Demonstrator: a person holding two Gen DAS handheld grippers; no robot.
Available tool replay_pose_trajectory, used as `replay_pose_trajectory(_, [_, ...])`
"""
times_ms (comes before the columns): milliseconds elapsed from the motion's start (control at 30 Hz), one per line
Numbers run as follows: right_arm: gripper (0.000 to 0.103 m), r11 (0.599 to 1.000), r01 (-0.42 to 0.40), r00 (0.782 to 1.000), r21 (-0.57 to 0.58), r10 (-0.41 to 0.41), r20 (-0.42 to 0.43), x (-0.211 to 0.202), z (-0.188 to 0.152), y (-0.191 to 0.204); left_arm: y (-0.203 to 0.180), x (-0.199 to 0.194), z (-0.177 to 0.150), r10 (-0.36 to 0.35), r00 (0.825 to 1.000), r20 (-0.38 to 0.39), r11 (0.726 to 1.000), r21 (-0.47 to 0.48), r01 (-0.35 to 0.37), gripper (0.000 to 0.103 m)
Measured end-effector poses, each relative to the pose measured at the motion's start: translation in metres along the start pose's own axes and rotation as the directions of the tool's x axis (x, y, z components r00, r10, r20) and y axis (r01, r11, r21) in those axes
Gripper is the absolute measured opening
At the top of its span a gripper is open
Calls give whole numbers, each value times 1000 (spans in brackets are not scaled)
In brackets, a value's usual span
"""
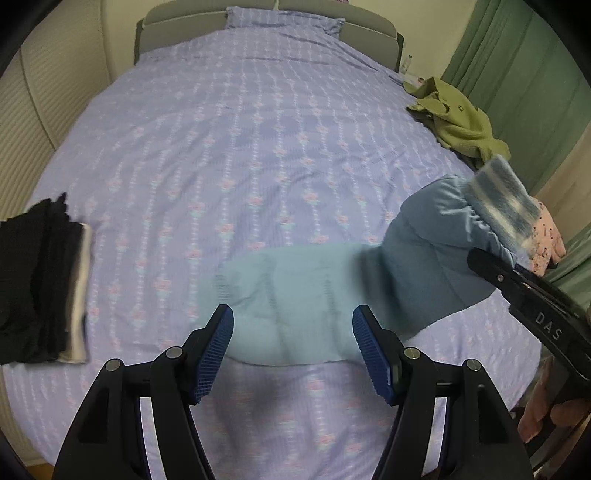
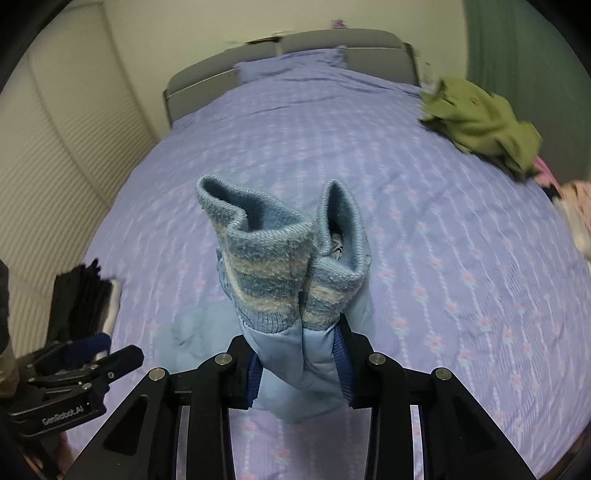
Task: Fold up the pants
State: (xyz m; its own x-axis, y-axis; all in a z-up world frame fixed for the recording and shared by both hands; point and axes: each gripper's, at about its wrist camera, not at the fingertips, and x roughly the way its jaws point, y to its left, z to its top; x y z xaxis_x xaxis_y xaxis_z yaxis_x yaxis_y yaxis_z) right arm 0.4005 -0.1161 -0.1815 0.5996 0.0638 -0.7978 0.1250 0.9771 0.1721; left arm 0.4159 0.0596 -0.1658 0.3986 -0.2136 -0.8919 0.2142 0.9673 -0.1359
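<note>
Bed [image 1: 258,129], lilac patterned cover; every item below is placed relative to it.

1. Black folded pile [image 1: 40,284], at the bed's left edge, a pale layer along its inner side. It lies well apart from the pants.
2. Your left gripper [image 1: 293,343], over the bed's near edge, fingers spread wide with nothing between them. The blue pads [image 1: 216,350] frame the near end of the pants without touching them, as far as the blur lets you tell.
3. Pants [image 1: 295,302], light blue and padded. One end lies flat near the middle of the bed's near edge; the other end rises off the cover toward the bed's right side.
4. Open cover: the whole centre of the bed, from the pants up to the pillow [image 1: 284,18] at the headboard, is bare fabric.
5. Your right gripper [image 2: 301,365], above the bed's near right part, pinched on the two leg ends of the pants. The striped knit cuffs [image 2: 280,269] stand up side by side above the fingers.
6. Olive green garment [image 1: 458,118], bunched at the bed's far right edge.
7. Pink patterned cloth [image 2: 576,210], at the right edge, nearer than the green garment.
</note>
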Motion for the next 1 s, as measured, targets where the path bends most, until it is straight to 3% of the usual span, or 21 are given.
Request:
replay_pose_trajectory(133, [34, 997, 35, 999, -69, -38, -31, 20, -6, 42, 32, -3, -8, 21, 1000, 20, 1000, -20, -21, 66])
replay_pose_trajectory(433, [34, 975, 53, 989, -214, -82, -126, 77, -30, 112, 83, 8, -30, 51, 998, -26, 997, -62, -53, 65])
replay_pose_trajectory(867, [35, 949, 20, 966, -315, -99, -240, 124, -56, 156, 134, 10, -58, 107, 992, -66, 977, -180, -118, 65])
replay_pose_trajectory(1000, [46, 941, -28, 960, -337, -69, -273, 128, -63, 161, 137, 11, -63, 130, 988, -79, 972, -186, -143, 65])
